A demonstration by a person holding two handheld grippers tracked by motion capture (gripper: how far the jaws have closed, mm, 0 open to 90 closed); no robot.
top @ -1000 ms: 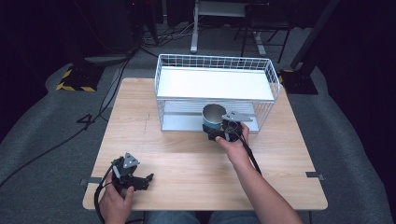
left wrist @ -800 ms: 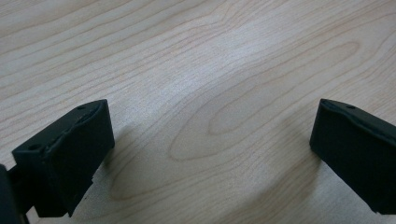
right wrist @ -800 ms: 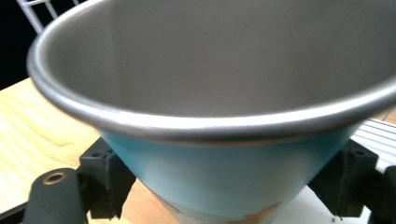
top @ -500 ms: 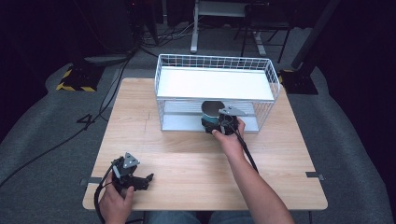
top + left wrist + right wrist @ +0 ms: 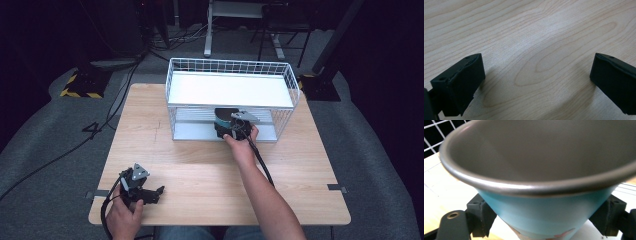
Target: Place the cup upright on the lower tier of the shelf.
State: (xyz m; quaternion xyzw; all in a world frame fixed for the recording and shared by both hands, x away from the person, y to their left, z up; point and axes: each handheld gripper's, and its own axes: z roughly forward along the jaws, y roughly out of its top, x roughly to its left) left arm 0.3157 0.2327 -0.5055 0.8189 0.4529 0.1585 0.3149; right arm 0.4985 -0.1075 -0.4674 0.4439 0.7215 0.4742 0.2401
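1. One wooden bench (image 5: 200,165) is seen in the high view, carrying one white wire rack (image 5: 230,85) with two tiers along its far edge.
2. One cup (image 5: 223,118), blue outside and grey inside, is counted. It is clamped between the jaws of the right gripper (image 5: 231,127) and is positioned at the front opening of the rack's lower tier, under the upper shelf.
3. In the right gripper view, the cup (image 5: 544,182) is shown close up: a grey rolled rim, a blue tapering wall, and a black jaw pressed against each side. A reddish mark is visible low on the wall; it cannot be read.
4. No legible writing or brand is visible on any item.
5. The left gripper (image 5: 145,190) is held in a hand (image 5: 122,217) near the bench's near-left corner.
6. In the left gripper view, its jaws are shown wide apart, just above bare wood grain, with nothing between them.
7. Two grippers are counted.
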